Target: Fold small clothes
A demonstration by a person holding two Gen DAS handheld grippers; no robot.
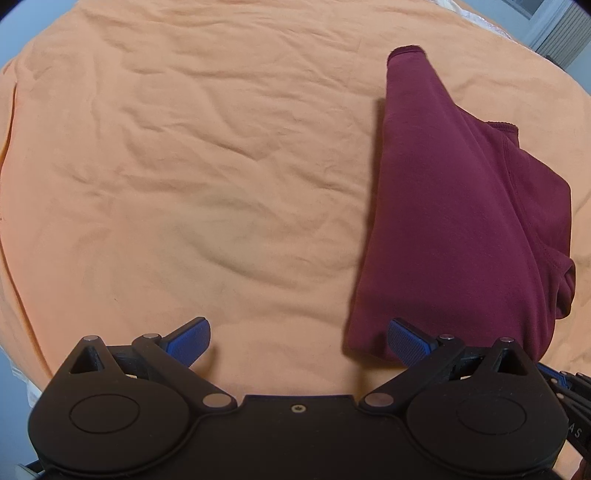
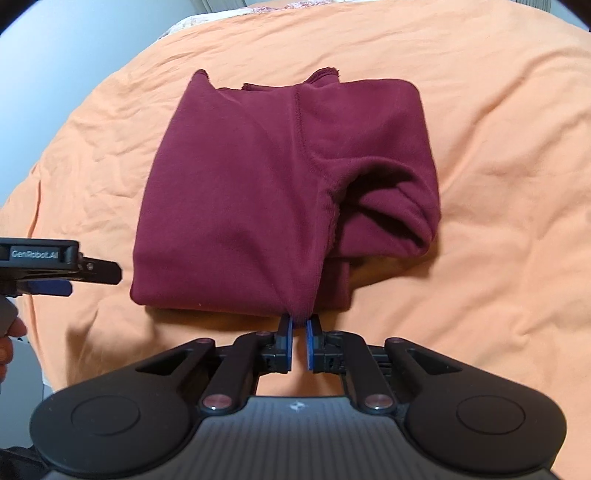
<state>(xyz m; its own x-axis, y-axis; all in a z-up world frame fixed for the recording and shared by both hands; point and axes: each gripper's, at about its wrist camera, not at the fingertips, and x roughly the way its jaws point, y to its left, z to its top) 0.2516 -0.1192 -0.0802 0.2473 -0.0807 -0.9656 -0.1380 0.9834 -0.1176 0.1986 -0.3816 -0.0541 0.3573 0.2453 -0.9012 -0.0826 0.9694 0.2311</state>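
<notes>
A maroon garment point(image 2: 266, 192) lies folded into a thick rectangle on the orange sheet point(image 2: 498, 184), with a bulging fold on its right side. My right gripper point(image 2: 300, 320) is shut on the garment's near edge, a pinch of fabric caught between the blue pads. In the left wrist view the garment point(image 1: 454, 221) lies to the right. My left gripper point(image 1: 297, 328) is open, its right finger point(image 1: 406, 339) just over the garment's near left corner and its left finger point(image 1: 192, 339) over bare sheet. From the right wrist view, the left gripper point(image 2: 92, 275) hovers beside the garment's left edge.
The orange sheet point(image 1: 184, 166) is wrinkled and spreads wide to the left of the garment. Pale wall and floor show past the bed's edges. A hand point(image 2: 9, 343) holds the left gripper at the left border. White bedding point(image 2: 207, 18) shows at the far end.
</notes>
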